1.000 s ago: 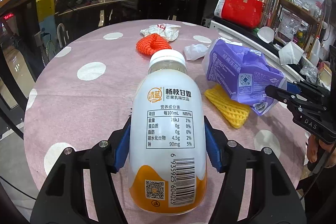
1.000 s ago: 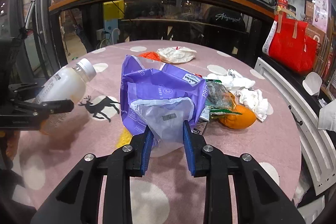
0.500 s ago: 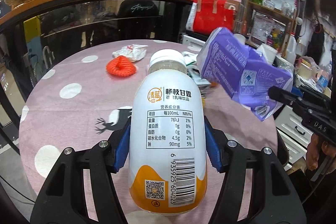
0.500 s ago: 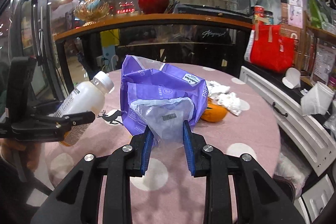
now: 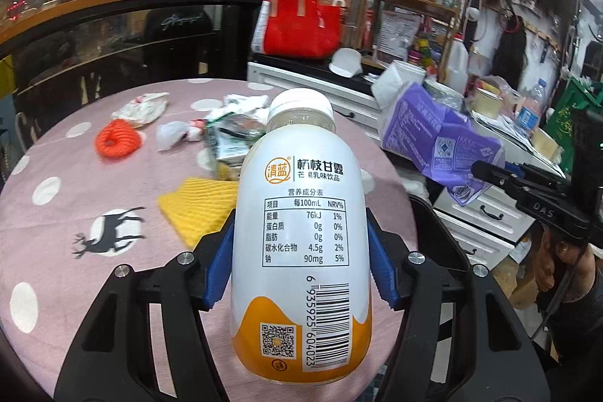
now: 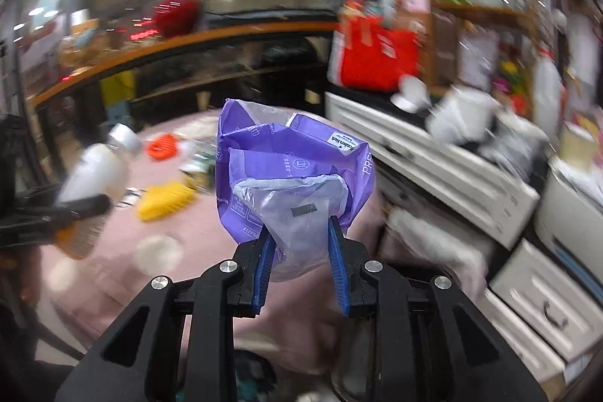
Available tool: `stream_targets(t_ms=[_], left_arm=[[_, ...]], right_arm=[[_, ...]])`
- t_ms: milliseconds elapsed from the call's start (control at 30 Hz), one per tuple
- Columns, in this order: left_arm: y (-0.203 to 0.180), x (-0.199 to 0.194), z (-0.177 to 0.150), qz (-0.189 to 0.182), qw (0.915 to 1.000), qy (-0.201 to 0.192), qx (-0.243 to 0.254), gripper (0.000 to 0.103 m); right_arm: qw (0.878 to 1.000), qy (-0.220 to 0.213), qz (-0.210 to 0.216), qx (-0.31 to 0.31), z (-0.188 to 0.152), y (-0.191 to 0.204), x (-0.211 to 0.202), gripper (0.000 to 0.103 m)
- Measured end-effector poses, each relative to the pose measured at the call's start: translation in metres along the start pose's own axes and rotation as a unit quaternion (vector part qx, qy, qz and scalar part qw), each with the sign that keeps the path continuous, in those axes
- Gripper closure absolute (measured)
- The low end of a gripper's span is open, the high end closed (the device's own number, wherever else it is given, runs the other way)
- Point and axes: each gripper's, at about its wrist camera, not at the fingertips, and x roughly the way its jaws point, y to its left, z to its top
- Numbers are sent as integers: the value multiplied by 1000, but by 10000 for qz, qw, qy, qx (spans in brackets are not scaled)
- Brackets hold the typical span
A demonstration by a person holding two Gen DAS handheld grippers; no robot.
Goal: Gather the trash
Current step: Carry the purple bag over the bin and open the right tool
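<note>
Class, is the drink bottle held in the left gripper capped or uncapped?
Capped: the white cap sits on the bottle neck.

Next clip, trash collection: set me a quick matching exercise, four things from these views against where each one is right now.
Things:
1. drink bottle
2. purple bag
3. yellow foam net
4. red tote bag

Places:
A. lying on the pink tablecloth
B. clamped in the right gripper
C. on the white cabinet behind the table
D. clamped in the left gripper

Pairs: 1-D, 2-B, 3-A, 4-C
</note>
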Motion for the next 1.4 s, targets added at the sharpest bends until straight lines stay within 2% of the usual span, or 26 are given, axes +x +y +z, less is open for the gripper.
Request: stream_targets(t_ms=[233, 367, 500, 700, 833, 933, 1100, 1133, 1167, 1200, 1233, 1367, 1400], left_arm=[[-47, 37, 1, -483, 9983, 272, 204, 41], [-78, 52, 2, -700, 9959, 375, 440, 41], [-103, 68, 4, -892, 9929, 495, 615, 41], [-132, 96, 2, -1031, 9888, 730, 791, 41], [-141, 110, -2, -1082, 9863, 904, 857, 41], [-144, 120, -4, -1129, 9844, 1052, 841, 41], [-152, 142, -5, -1193, 9812, 1284, 804, 41], [-156, 147, -6, -1204, 9804, 1329, 813, 41], [-159, 152, -6, -1213, 9796, 1369, 835, 41], [-161, 155, -7, -1212, 9790, 1398, 857, 41], [-165, 159, -7, -1216, 9781, 1435, 888, 41], [-179, 173, -9, -1296, 9737, 1594, 990, 41], [-184, 179, -10, -1325, 9719, 1654, 1027, 41]], right_arm=[[9932, 763, -718, 513, -48, -63, 17, 75], [9806, 1389, -964, 993, -82, -96, 41, 75], [9688, 1860, -1029, 1277, -110, -116, 69, 75], [9424, 2604, -841, 1923, -147, -137, 125, 75], [9285, 3016, -897, 1973, -168, -140, 154, 75], [9173, 3259, -739, 2164, -184, -143, 165, 73], [9044, 3405, -757, 2456, -207, -150, 174, 66], [9018, 3430, -727, 2526, -211, -150, 174, 61], [9006, 3431, -726, 2567, -213, -150, 173, 52], [9006, 3409, -737, 2592, -214, -149, 171, 48], [9022, 3356, -765, 2599, -214, -148, 168, 44], [9141, 3049, -946, 2499, -203, -142, 147, 43], [9199, 2856, -1004, 2492, -200, -141, 138, 43]])
